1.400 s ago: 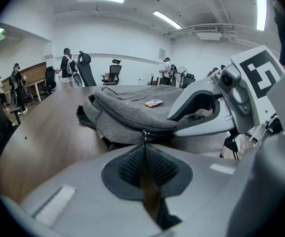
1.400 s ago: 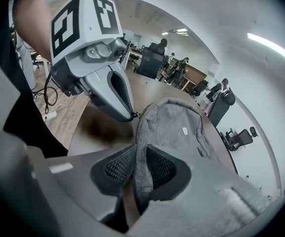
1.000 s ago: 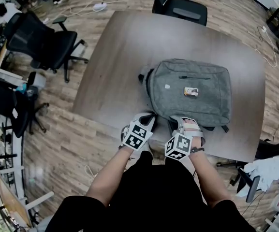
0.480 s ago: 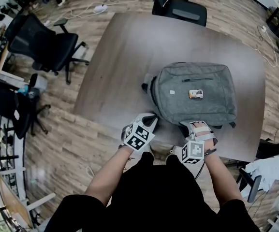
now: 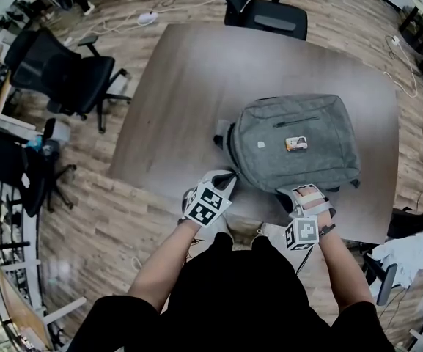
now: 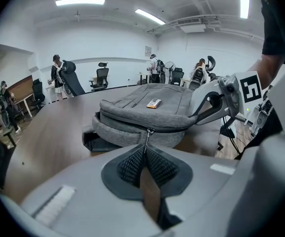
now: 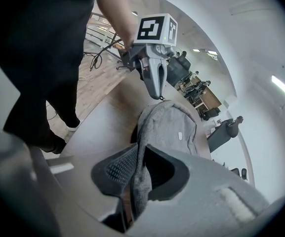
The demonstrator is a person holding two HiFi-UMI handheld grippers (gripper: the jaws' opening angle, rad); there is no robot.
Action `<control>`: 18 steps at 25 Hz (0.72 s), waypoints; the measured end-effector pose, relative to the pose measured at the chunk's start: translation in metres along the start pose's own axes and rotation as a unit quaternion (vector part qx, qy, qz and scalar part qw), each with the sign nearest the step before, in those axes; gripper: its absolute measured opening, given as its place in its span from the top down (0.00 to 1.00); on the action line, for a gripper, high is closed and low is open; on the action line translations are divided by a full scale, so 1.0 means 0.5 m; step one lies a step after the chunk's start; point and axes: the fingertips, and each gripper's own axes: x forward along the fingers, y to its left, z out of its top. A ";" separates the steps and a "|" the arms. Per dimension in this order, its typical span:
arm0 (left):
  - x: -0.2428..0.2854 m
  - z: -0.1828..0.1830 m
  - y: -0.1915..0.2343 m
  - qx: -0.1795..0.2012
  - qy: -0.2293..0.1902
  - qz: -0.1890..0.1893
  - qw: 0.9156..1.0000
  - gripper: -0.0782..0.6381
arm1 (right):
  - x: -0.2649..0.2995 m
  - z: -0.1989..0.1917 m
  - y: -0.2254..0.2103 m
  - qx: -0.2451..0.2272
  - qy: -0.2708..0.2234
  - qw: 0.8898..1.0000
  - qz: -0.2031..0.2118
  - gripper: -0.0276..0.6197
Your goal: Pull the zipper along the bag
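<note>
A grey backpack (image 5: 295, 141) lies flat on the brown table (image 5: 189, 86), with a small orange tag (image 5: 294, 144) on top. My left gripper (image 5: 228, 180) is at the bag's near left corner. In the left gripper view its pads (image 6: 132, 164) are shut on the thin metal zipper pull (image 6: 147, 136), which hangs from the bag's side seam (image 6: 147, 127). My right gripper (image 5: 304, 192) is at the near edge, further right. In the right gripper view its jaws (image 7: 134, 174) pinch a fold of the backpack's grey fabric (image 7: 169, 125); the left gripper (image 7: 154, 75) shows beyond.
Black office chairs stand around the table: one at the far side (image 5: 259, 9), one at the left (image 5: 61, 68). White cloth (image 5: 409, 255) lies on the floor at the right. People and more chairs (image 6: 63, 78) are in the background.
My right gripper has slid to the right along the bag's near edge, and its wrist has rolled. The bag has shifted slightly. The left gripper has stayed at the near left corner.
</note>
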 end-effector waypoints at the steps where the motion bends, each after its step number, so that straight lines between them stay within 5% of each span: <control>1: 0.001 0.002 0.000 0.004 0.002 0.000 1.000 0.85 | -0.004 -0.006 0.004 -0.005 -0.003 1.000 0.000 0.87; 12: 0.020 0.029 -0.013 0.013 0.004 -0.027 1.000 0.85 | -0.056 -0.080 0.022 -0.055 -0.035 0.998 -0.007 0.88; 18: 0.022 0.044 -0.050 0.025 0.008 -0.039 0.999 0.86 | -0.075 -0.102 0.032 0.008 -0.047 0.999 0.016 0.82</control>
